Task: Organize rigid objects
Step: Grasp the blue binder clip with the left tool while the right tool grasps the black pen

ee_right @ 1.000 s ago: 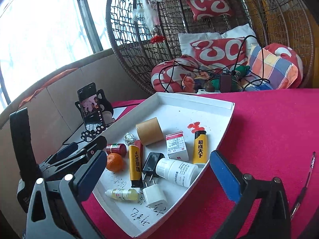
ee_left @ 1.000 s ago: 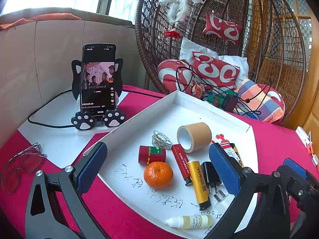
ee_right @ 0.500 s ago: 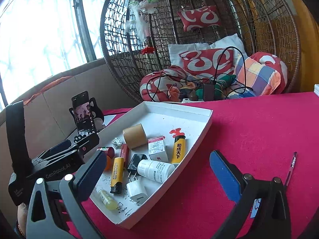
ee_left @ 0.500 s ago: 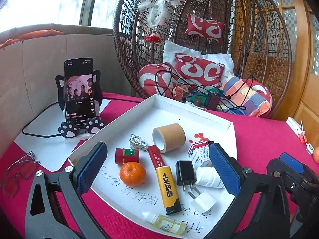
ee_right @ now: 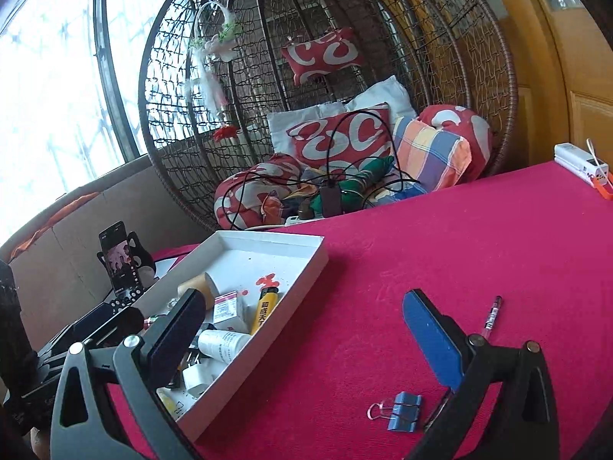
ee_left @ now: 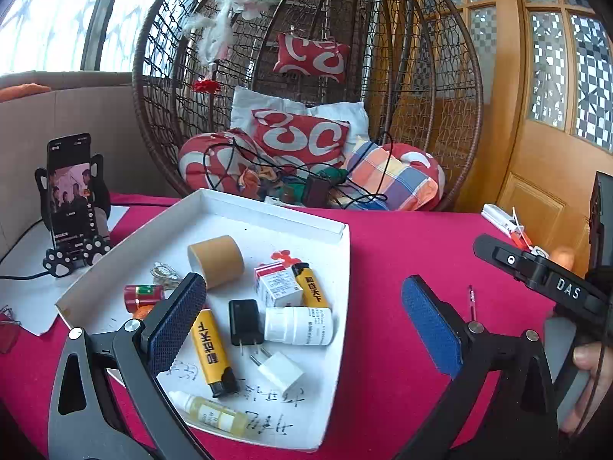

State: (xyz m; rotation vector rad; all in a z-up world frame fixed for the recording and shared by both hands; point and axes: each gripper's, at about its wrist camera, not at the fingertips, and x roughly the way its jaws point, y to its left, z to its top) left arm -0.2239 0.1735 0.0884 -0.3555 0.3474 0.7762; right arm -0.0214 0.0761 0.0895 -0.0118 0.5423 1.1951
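Black plastic tongs (ee_left: 306,322) with blue textured pads (ee_left: 431,326), silver screws and white "DAS" lettering.

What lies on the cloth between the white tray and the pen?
Nothing: in the right wrist view the red cloth between the white tray and the pen is bare. The blue binder clip lies nearer the camera.

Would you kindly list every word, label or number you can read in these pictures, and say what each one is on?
"DAS": on the right gripper, seen from the left wrist view.
"和成天下": on the yellow lighter by the tray's right wall.
Second yellow lighter: characters upside down, not readable.
White bottle, small box, dropper bottle: print too small.
Tray floor handwriting: illegible.
Phone screen text: too small.
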